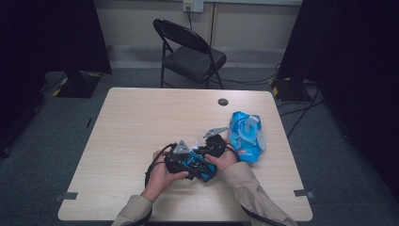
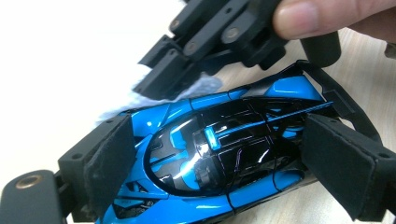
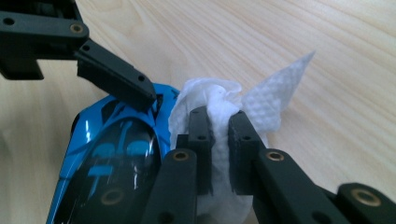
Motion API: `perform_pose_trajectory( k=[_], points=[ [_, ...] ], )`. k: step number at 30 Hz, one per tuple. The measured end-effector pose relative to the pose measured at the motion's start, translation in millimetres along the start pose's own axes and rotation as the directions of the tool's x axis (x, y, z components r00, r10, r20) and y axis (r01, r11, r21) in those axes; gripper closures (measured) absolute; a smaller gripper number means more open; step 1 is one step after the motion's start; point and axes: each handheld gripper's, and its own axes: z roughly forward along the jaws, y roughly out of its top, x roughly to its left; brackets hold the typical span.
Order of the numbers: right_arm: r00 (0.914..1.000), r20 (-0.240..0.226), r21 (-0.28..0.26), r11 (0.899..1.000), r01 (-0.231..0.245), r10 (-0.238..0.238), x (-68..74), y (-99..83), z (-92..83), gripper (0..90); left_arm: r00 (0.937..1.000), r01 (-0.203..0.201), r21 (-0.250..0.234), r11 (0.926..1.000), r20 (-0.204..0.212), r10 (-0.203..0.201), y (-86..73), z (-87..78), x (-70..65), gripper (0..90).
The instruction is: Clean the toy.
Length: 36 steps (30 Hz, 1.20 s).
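Near the front edge of the table (image 1: 141,108), a little right of its middle, the person's two hands meet over a blue and black toy car (image 1: 200,168). The left gripper (image 1: 190,165) is clamped across the car: in the left gripper view its two padded jaws press on the car's (image 2: 219,154) opposite flanks, so the car's long axis runs crosswise between them. In the high view that axis lies slanted, one end toward the front edge and right, the other toward the table's middle and left; which end is the nose I cannot tell there. In the right gripper view the narrow end of the car (image 3: 112,158) points up and away from the camera.

The right gripper (image 1: 207,150) sits just behind the car, jaws nearly together and pinching a crumpled white wipe (image 3: 224,107), which touches the car's end.

Just right of the hands lies a blue wipe pack (image 1: 245,134), close to the table's right edge, so room is tight there. To the left and behind, the tabletop is bare wood. A dark cable hole (image 1: 223,101) sits near the far edge. Beyond the table stands a black folding chair (image 1: 190,54).
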Motion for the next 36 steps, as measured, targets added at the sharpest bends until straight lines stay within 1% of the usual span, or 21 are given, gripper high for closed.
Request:
perform_pose_trajectory(
  k=[4,8,14,21,28,33,36],
  points=[
    [1.0000,-0.005,0.006,1.000,0.002,-0.002,-0.5,-5.3,-6.9,82.5,1.0000,0.003,0.005,1.0000,0.002,-0.003,0.7,0.1,0.1,10.0],
    [0.9999,-0.008,0.015,1.000,0.007,-0.007,0.1,-11.9,-15.7,82.6,1.0000,-0.004,0.004,1.0000,-0.001,0.004,0.5,0.0,0.1,10.0],
    [0.9993,-0.022,0.009,0.999,-0.031,0.031,-2.7,-23.9,-28.8,82.6,1.0000,0.001,0.003,1.0000,-0.003,-0.001,0.8,0.3,-0.5,10.0],
    [0.9987,-0.028,0.012,0.999,-0.041,0.042,-4.7,-32.8,-39.5,82.6,1.0000,0.005,0.006,1.0000,0.000,-0.005,1.3,0.6,-0.7,10.0],
    [0.9985,-0.017,0.018,0.999,-0.051,0.052,-5.0,-45.0,-55.0,82.4,1.0000,0.005,0.009,0.9999,-0.001,-0.005,1.5,0.4,-0.9,10.0],
    [0.9993,-0.007,0.026,0.999,-0.037,0.037,-3.1,-53.1,-65.2,82.4,1.0000,0.003,0.009,1.0000,-0.001,-0.003,1.5,0.5,-0.9,10.0],
    [0.9995,-0.009,0.032,0.999,-0.030,0.031,-1.5,-56.9,-70.0,82.4,1.0000,0.003,0.011,0.9999,-0.003,-0.003,1.6,0.4,-1.2,10.0]
  ],
)
